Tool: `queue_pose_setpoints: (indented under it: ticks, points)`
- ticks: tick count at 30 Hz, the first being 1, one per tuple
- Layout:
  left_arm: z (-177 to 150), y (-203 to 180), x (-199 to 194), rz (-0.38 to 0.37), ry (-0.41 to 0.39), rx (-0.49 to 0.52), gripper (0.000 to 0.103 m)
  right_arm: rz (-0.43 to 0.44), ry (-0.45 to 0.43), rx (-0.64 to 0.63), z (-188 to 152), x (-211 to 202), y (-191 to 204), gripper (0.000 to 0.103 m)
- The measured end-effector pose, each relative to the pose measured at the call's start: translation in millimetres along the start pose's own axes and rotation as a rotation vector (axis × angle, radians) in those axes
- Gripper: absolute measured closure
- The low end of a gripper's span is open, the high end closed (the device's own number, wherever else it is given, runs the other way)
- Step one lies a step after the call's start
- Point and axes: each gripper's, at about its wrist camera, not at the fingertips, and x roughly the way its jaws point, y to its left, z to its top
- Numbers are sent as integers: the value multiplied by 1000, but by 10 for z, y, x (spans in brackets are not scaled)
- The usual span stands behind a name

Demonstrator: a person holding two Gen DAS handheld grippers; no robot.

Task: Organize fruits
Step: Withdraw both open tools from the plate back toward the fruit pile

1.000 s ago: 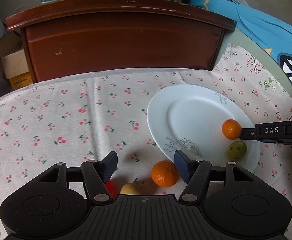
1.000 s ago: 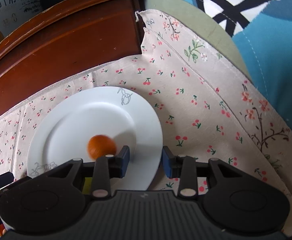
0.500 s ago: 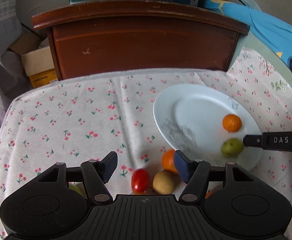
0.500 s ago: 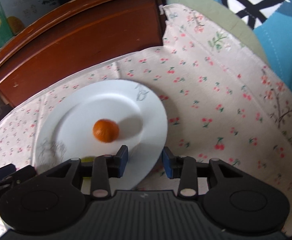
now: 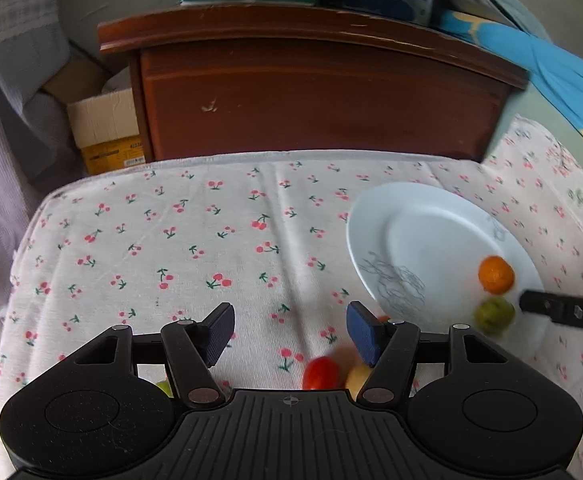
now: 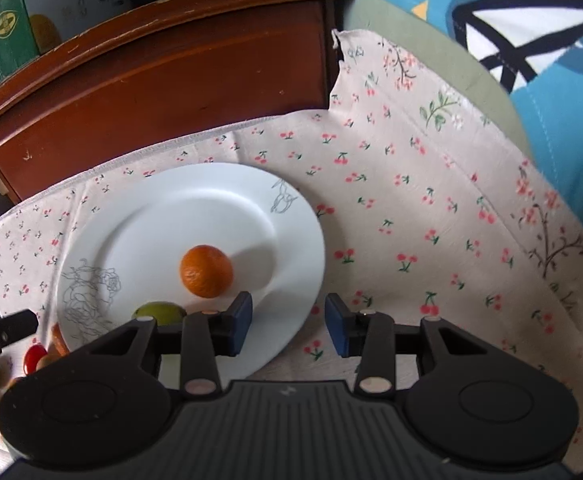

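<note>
Two fruits are already parked on the white plate (image 6: 291, 240): a mandarin (image 6: 206, 270) and a green fruit (image 6: 159, 313) just beside it. The rest is left on the cherry-print cloth (image 5: 211, 248), where a red tomato (image 5: 320, 373) and a yellowish fruit (image 5: 357, 376) are seen low, near the right pad of the left gripper (image 5: 290, 332). Its jaws are spread with nothing held. The right gripper (image 6: 288, 325) is parted and empty too, over the plate's near rim. The left hand is judged nearer.

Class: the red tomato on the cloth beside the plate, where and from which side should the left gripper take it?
Grip the red tomato across its narrow middle, from above. It lies on the cloth with a yellowish fruit close at its plate side, so the left gripper should straddle it alone.
</note>
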Motion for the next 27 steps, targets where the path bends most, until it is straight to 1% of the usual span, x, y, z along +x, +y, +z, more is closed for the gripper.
queue_pose_setpoints:
  ticks: [1, 3, 4, 7, 11, 14, 16, 18, 20, 23, 27]
  points:
    - [1, -1, 45, 1, 6, 0, 38, 6, 2, 3, 0, -5, -7, 62]
    - [-17, -23, 118, -31, 17, 12, 38, 10, 3, 3, -2, -15, -8, 62]
    - [-33, -36, 127, -34, 8, 20, 39, 13, 4, -3, -4, -19, -2, 62]
    - [-52, -89, 88, -32, -5, 83, 39, 21, 9, -10, -9, -12, 8, 62]
    - [-106, -91, -33, -67, 4, 96, 39, 26, 13, -12, -10, -8, 12, 61]
    - [-183, -174, -143, -98, 19, 150, 39, 19, 12, -19, -29, -31, 21, 60]
    - [-259, -266, -180, -136, 53, 198, 39, 15, 13, -23, -44, -58, 21, 60]
    - [-371, -361, -217, -125, 70, 247, 39, 12, 8, -16, -63, -105, 2, 60]
    - [-433, -402, -278, -117, 65, 282, 39, 13, 2, -10, -71, -163, -13, 61]
    - [-409, -324, -411, -135, 53, 244, 39, 6, -20, 1, -87, -303, -20, 61]
    - [-306, -139, -642, -115, 15, 187, 38, 68, -38, 47, -141, -546, 6, 61]
